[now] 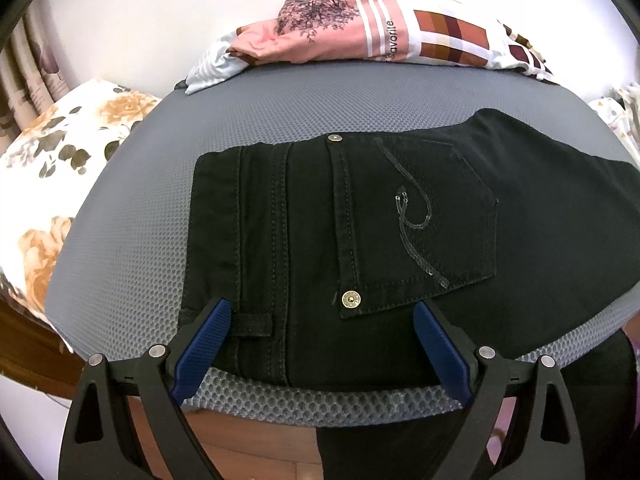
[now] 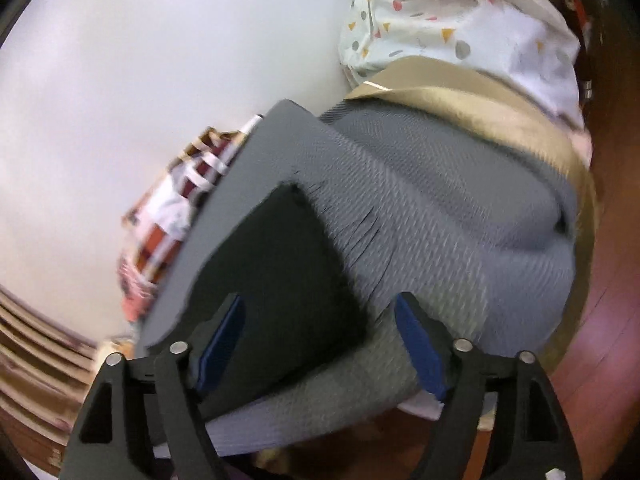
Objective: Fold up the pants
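Black pants lie flat on a grey mesh pad, back pocket with a sequin swirl facing up and two metal rivets showing. My left gripper is open, its blue fingers hovering at the near edge of the pants by the waistband and belt loop. In the right wrist view, which is blurred, a corner of the black pants lies on the grey pad. My right gripper is open and empty over that corner.
A pile of folded clothes, pink and checked, sits at the pad's far edge. A floral cushion lies to the left. A patterned white cloth and gold fabric lie beyond the pad. Wooden floor is below.
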`<state>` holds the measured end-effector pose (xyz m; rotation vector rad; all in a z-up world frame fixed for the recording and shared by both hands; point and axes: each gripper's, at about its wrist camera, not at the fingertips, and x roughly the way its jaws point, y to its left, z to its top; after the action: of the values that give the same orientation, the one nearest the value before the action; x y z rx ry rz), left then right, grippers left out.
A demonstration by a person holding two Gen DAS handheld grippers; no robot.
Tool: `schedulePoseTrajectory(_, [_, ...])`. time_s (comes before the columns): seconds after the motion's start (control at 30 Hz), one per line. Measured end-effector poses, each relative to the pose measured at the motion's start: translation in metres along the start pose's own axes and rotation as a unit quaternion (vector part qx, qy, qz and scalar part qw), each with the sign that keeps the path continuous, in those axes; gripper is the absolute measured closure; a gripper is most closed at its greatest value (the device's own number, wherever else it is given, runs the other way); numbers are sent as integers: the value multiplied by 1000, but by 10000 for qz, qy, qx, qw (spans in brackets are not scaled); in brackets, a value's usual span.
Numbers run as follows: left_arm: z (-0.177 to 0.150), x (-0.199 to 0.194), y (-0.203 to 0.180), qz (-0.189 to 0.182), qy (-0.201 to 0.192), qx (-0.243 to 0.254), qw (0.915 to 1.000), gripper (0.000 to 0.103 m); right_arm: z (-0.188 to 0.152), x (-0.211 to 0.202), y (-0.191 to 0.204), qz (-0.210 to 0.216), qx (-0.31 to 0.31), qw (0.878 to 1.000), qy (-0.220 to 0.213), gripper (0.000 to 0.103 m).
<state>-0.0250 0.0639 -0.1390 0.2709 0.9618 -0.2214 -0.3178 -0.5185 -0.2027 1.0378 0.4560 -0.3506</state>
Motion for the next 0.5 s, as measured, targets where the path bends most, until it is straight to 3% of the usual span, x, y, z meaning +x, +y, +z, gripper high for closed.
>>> schedulePoseTrajectory(0.07, [0,0,0,-27,4,-38,10000,10,-10,3,1,314,172,9994,-6,26])
schedulePoseTrajectory(0.27, [1,-3,4,-155,5,-172,9997,10,-20,21,18,549,80,9984,55,25])
schedulePoseTrajectory(0.33, [1,-3,5,-184,-2,-187,9997,10,-25,25,30,211,-315,9993,-36,36])
schedulePoseTrajectory(0.4, [1,-3,4,-168,2,-160,9997,10,-24,29,27,-104,-291,9995,-84,75])
schedulePoseTrajectory(0.47, [1,-4,3,-138,5,-115,9998,10,-20,35,17,-297,-68,9995,-126,93])
schedulePoseTrajectory(0.5, [1,-4,2,-133,4,-79,9999,10,-18,37,13,-220,48,9997,-129,93])
